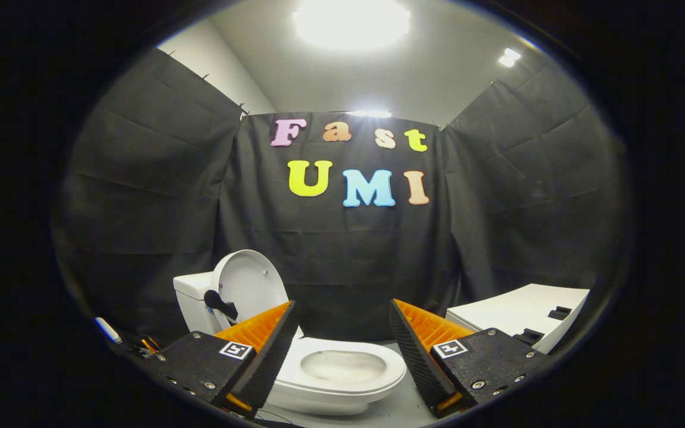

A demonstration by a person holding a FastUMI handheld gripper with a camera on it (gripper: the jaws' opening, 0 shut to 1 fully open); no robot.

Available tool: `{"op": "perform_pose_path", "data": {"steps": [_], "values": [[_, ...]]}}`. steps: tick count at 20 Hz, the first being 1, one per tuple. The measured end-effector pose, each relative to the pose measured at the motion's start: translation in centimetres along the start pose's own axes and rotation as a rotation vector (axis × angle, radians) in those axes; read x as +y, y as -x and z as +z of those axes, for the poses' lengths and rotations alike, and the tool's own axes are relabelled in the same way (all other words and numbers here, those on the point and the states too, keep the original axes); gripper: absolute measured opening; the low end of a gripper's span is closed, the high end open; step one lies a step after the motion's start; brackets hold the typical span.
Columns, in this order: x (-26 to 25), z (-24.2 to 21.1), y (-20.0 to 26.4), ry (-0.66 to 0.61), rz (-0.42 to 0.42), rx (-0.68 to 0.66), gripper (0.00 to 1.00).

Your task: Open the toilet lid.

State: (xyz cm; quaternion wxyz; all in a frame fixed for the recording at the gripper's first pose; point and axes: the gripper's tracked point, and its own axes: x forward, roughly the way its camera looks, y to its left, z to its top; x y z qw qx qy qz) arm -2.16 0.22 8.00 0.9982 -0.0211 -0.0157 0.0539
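Note:
A white toilet point(342, 380) stands on the floor just ahead of my fingers, below them. Its lid point(250, 285) is raised upright, leaning back against the white tank point(191, 300). The seat ring point(393, 365) lies down around the open bowl. My gripper point(342, 315) is open, its two fingers spread wide with nothing between them. The left finger overlaps the lid's lower edge in the view. A dark hinge piece point(220, 304) shows at the lid's base.
A white cabinet or counter point(515, 315) with dark handles stands to the right of the toilet. Black cloth walls close the booth on three sides. Small items, a white-and-blue object point(107, 330) among them, lie at the far left.

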Motion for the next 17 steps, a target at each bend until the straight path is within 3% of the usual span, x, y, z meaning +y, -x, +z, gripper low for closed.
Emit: {"op": "perform_pose_path", "data": {"steps": [17], "values": [[1.1,0.6,-0.2,-0.022,0.019,-0.019,0.94]]}}
